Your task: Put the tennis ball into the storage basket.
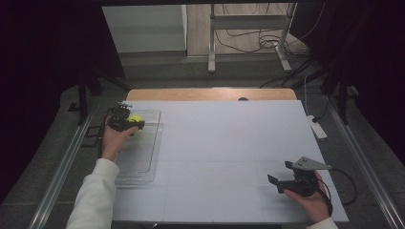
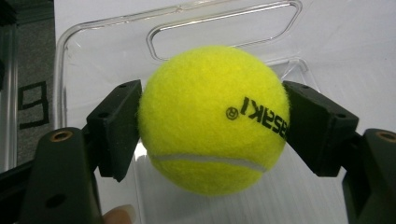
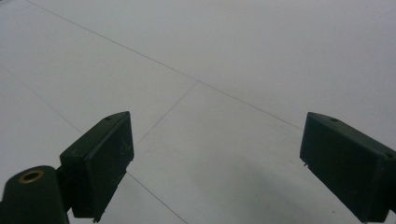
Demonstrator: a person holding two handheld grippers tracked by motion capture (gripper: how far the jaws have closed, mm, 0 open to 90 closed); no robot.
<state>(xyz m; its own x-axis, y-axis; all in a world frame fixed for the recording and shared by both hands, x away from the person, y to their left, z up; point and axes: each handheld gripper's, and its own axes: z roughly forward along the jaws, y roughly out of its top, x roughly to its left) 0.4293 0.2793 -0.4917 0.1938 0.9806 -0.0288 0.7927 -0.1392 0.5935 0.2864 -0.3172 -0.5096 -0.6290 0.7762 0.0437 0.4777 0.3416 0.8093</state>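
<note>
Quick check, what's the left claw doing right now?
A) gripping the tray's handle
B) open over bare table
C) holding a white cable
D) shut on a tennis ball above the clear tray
D: in the left gripper view both pads of the left claw press the sides of the yellow tennis ball, with the clear plastic tray behind it.

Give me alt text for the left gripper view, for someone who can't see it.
A yellow tennis ball with black lettering is clamped between the two black jaws of the left gripper, filling the middle of the picture. Behind and under it is a clear plastic tray with a cut-out handle, resting on a white table.
</note>
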